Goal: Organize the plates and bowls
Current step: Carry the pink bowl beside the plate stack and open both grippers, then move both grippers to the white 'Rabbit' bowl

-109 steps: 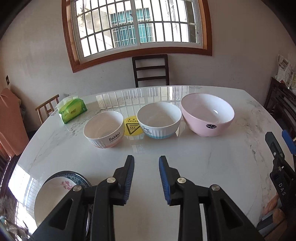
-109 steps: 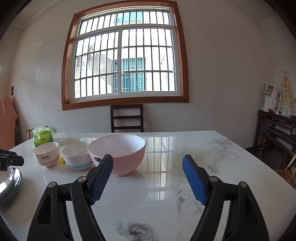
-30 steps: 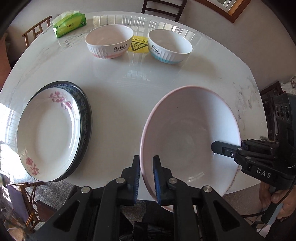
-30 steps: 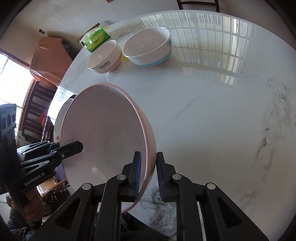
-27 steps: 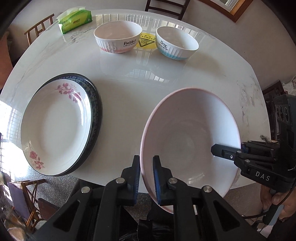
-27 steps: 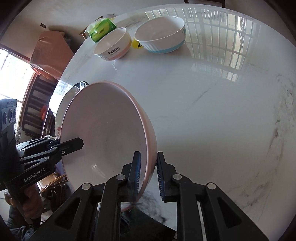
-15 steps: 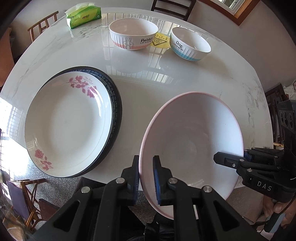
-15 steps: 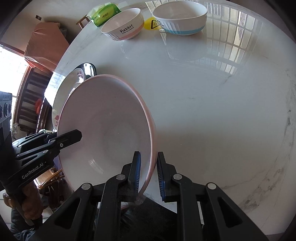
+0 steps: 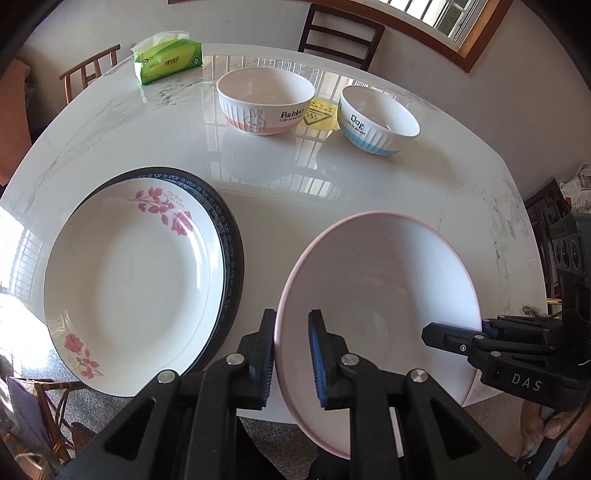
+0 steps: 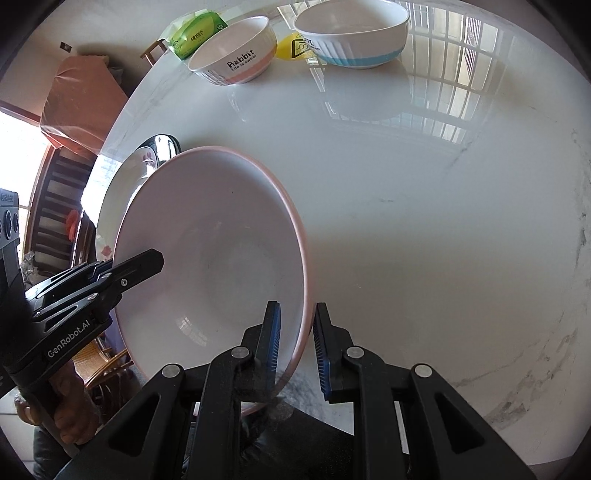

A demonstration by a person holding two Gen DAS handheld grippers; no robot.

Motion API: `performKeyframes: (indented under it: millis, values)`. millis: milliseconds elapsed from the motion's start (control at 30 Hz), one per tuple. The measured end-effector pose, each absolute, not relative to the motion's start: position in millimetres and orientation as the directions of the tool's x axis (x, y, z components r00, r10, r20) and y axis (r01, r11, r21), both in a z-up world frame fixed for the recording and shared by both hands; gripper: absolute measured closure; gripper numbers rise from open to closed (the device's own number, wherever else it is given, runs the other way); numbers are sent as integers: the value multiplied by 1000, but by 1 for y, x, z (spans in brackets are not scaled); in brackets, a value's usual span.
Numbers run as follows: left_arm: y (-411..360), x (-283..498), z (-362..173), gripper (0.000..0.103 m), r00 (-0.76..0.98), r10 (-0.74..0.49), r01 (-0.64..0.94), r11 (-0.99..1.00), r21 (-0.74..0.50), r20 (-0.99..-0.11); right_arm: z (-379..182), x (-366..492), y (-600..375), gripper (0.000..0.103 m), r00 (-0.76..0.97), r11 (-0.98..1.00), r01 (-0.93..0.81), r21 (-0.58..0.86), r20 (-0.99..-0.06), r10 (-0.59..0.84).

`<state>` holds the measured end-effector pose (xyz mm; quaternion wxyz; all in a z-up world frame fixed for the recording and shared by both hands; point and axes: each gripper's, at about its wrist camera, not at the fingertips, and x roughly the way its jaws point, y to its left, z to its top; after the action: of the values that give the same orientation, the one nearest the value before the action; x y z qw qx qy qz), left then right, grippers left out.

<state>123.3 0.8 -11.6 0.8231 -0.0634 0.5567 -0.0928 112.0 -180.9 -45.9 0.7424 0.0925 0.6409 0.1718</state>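
My left gripper [image 9: 291,350] and my right gripper [image 10: 297,339] are each shut on opposite rims of the large pink bowl [image 9: 380,280], which hangs above the near edge of the white marble table [image 9: 369,192]. The same bowl fills the right wrist view [image 10: 210,258]. To its left lies a white plate with pink flowers [image 9: 129,280] stacked on a dark blue-rimmed plate [image 9: 231,236]. At the far side stand the "Rabbit" bowl [image 9: 266,99] and the blue-banded "Dog" bowl [image 9: 378,120].
A yellow round sticker [image 9: 319,118] lies between the two small bowls. A green tissue pack [image 9: 166,61] sits at the far left edge. Chairs stand beyond the table at the back [image 9: 340,33] and left [image 9: 88,74].
Both grippers took hold of the pink bowl and lifted it from the far row. In the last second it has moved left toward the stacked plates.
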Motion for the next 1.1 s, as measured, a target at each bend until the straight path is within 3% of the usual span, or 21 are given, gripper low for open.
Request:
performKeyframes:
  millis: [167, 267, 333, 367, 467, 533, 700, 867, 1000, 1100]
  values:
    - [14, 119, -7, 81, 433, -274, 76, 960, -268, -859, -36, 108, -194, 81, 217, 907, -113, 406, -881, 421]
    - [21, 115, 0, 81, 449, -292, 74, 954, -291, -844, -22, 102, -206, 72, 309, 899, -109, 424, -845, 436]
    - [27, 110, 5, 70, 446, -303, 82, 951, -298, -843, -12, 96, -211, 70, 358, 906, -109, 408, -835, 419]
    - [31, 107, 8, 58, 450, -307, 85, 950, -302, -839, -7, 92, -213, 70, 380, 912, -116, 393, -831, 406]
    - [41, 95, 21, 52, 502, -297, 96, 953, -289, -813, 9, 78, -219, 70, 455, 931, -143, 336, -813, 364]
    - [46, 92, 32, 41, 507, -298, 107, 953, -284, -809, 16, 71, -223, 68, 474, 929, -164, 332, -799, 369]
    - [59, 84, 65, 36, 581, -345, 156, 936, -315, -737, 34, 65, -227, 66, 471, 909, -193, 369, -778, 416]
    - [67, 112, 81, 36, 558, -345, 152, 937, -316, -755, 60, 77, -216, 44, 436, 871, -250, 423, -754, 491]
    - [82, 148, 77, 36, 503, -414, 101, 900, -425, -758, 76, 102, -201, 44, 381, 823, -256, 508, -729, 569]
    - [85, 170, 74, 36, 503, -340, 52, 930, -365, -795, 83, 124, -192, 44, 347, 810, -232, 539, -732, 587]
